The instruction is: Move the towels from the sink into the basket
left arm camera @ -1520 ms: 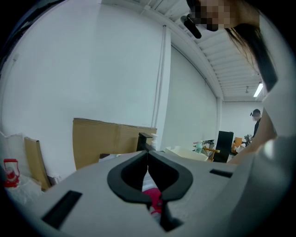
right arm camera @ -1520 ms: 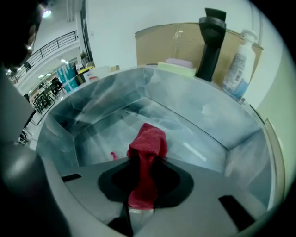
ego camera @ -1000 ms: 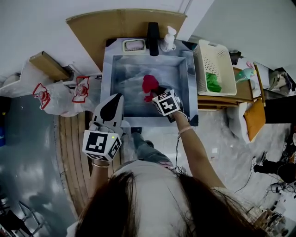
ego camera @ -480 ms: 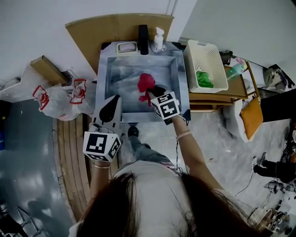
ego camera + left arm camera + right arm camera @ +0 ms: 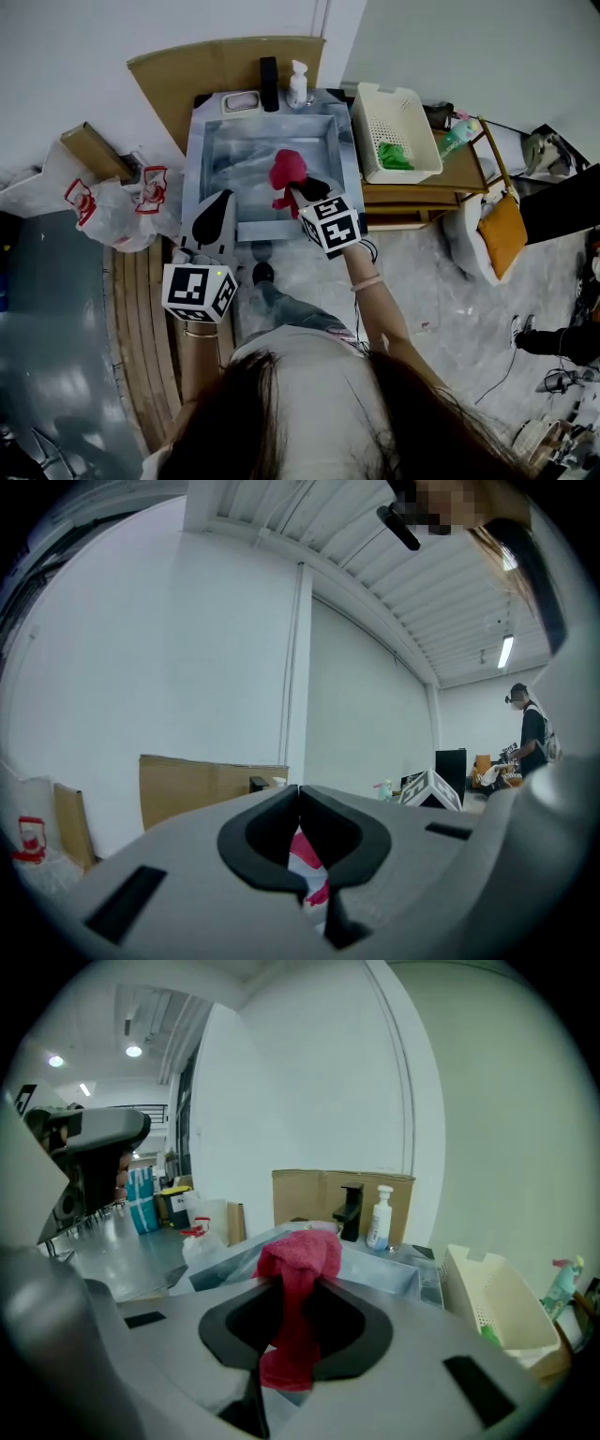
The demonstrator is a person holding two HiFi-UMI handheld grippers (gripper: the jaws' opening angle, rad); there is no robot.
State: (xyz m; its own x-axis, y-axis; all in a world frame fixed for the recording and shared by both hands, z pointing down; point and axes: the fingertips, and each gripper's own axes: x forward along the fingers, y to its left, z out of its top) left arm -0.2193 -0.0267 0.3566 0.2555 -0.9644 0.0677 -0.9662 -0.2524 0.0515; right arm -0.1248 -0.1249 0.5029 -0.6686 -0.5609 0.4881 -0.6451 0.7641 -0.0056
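At the sink's [image 5: 199, 159] near left edge, the left gripper [image 5: 218, 204] hangs with its jaws together, clamping nothing. Over the sink's middle, the right gripper [image 5: 305, 190] has its jaws pinched narrow on the red towel [image 5: 287, 169], which is held above the basin. Right of the sink, the basket [image 5: 370, 103] already holds a green towel [image 5: 394, 155], so the red one seems the last to go.
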